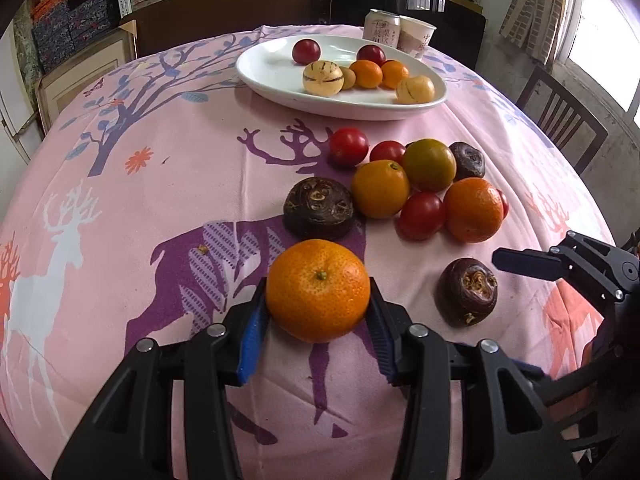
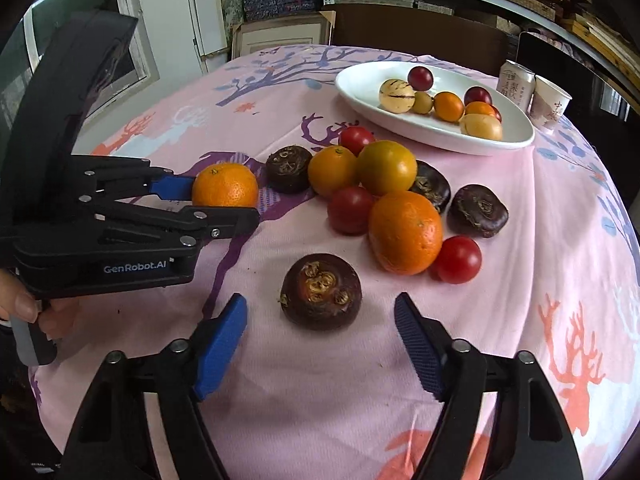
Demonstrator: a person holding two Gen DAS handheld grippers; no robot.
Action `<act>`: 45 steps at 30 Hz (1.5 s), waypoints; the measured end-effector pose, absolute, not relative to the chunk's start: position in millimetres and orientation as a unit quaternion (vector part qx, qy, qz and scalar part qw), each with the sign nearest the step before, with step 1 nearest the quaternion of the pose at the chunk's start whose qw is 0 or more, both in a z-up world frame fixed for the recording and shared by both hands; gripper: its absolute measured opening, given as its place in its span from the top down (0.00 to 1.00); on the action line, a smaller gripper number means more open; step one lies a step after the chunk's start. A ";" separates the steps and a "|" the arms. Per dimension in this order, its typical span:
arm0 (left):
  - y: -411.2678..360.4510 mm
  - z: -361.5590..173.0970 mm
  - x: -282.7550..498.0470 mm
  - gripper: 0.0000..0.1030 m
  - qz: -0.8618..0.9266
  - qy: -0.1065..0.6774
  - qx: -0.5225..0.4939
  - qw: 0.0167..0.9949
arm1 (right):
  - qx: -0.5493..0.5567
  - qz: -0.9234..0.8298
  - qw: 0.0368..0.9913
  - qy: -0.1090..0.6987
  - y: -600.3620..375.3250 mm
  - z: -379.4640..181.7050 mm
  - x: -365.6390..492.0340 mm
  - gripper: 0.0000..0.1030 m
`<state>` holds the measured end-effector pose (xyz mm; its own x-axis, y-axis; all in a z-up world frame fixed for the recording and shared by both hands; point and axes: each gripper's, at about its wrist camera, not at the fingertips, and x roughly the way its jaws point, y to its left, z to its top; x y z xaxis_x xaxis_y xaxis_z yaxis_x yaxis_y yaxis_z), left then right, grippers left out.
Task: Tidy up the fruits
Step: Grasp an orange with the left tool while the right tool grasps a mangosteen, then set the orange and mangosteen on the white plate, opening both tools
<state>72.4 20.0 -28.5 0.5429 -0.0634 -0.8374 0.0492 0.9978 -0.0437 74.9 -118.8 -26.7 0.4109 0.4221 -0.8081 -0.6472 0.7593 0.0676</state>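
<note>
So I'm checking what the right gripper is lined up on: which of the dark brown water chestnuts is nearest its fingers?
The lone water chestnut lying apart from the pile, just ahead of the open right gripper, stem scar up.

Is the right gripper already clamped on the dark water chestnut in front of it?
No, the right gripper is open, its pads clear of the water chestnut on both sides.

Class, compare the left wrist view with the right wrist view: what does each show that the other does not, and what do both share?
Only the left wrist view shows a wooden chair beside the table. Only the right wrist view shows the hand holding the left gripper and the right gripper open around a dark chestnut. Both show the orange clamped in the left gripper, and the white plate.
</note>
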 end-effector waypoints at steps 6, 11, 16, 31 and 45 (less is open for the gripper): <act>23.6 -26.5 67.7 0.57 -0.029 0.477 -0.004 0.879 | -0.129 0.313 0.832 0.438 -115.8 -26.9 82.2 0.59; 17.9 -13.9 65.0 0.57 -0.031 0.465 0.008 0.885 | -0.090 0.338 0.840 0.414 -141.5 -5.7 79.1 0.60; 8.2 16.8 69.1 0.57 -0.043 0.428 0.019 0.902 | -0.044 0.308 0.886 0.344 -184.2 34.8 91.5 0.60; 6.0 37.2 192.1 0.57 0.017 0.412 -0.017 0.911 | -0.029 0.272 0.902 0.333 -165.8 30.1 199.8 0.60; 24.2 10.5 245.1 0.31 0.050 0.425 -0.064 0.901 | -0.066 0.267 0.894 0.354 -124.1 8.8 233.4 0.42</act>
<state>245.1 24.2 10.5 0.6336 0.0356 -0.7728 -0.1451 0.9867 -0.0735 233.4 -124.1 8.8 0.6076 0.4303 -0.6675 -0.5240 0.8488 0.0702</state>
